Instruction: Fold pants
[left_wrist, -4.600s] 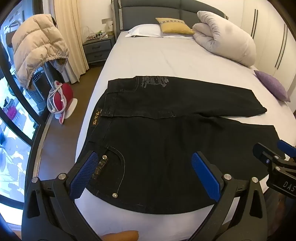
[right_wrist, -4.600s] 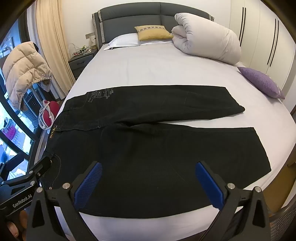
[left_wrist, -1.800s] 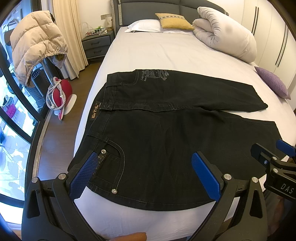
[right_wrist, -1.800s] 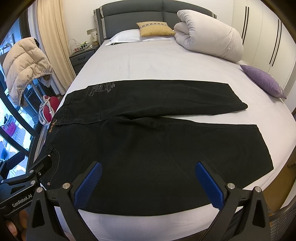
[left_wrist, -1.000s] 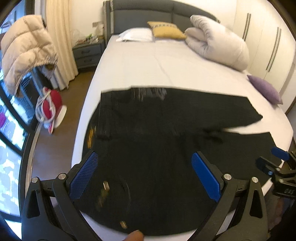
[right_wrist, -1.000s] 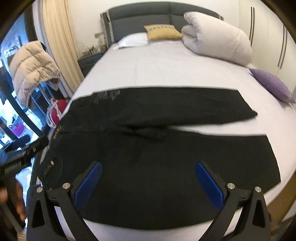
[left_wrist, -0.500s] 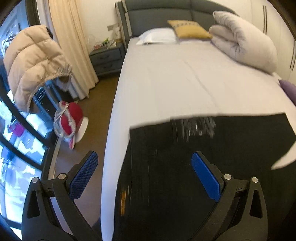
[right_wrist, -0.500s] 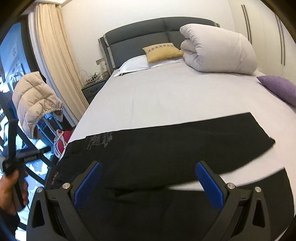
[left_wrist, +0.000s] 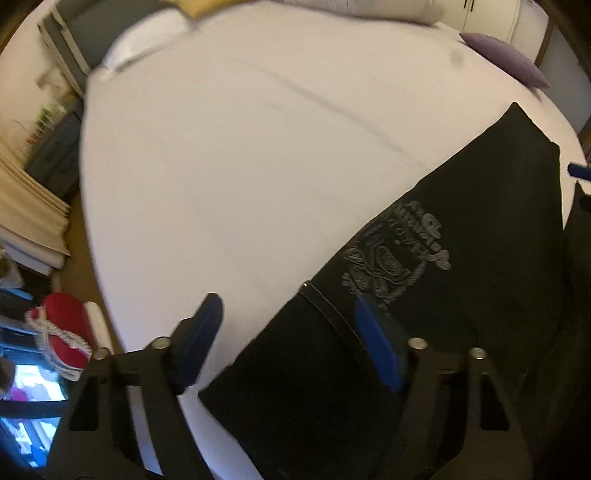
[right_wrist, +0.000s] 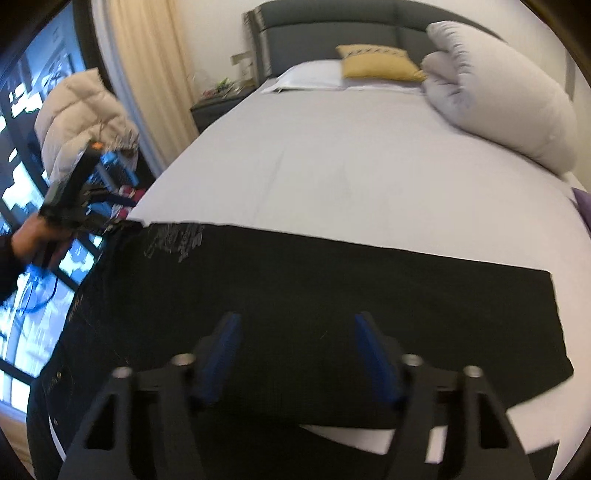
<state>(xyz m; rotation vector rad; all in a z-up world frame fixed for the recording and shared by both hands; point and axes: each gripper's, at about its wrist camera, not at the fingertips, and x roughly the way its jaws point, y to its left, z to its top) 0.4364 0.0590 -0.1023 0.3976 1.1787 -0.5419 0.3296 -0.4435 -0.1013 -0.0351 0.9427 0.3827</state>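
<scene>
1. Black pants lie spread flat across the near part of a bed, filling the lower half of the right wrist view; one leg runs to a hem at the right of the frame, and the waist sits at the left.
2. A grey printed crest marks the fabric near the waistband, at centre right of the left wrist view; in the right wrist view it appears as a blurred pale patch at left of centre.
3. The left gripper points steeply down at the waist corner of the pants, bottom centre of its own frame. Its jaws are closing, one blue pad over the bare sheet and the other over the dark cloth, with the cloth's edge lying between them; neither pad visibly presses on it.
4. The right gripper hangs over the middle of the far leg, lower centre of its frame. Its jaws are closing too, both blue pads above the black fabric with a clear gap between them.
5. At the left edge of the right wrist view, a hand holds the left gripper at the waist corner.
6. Beyond the pants, a white rolled duvet, a yellow cushion and a grey headboard fill the upper frame.
7. A pale puffer jacket hangs at upper left.
</scene>
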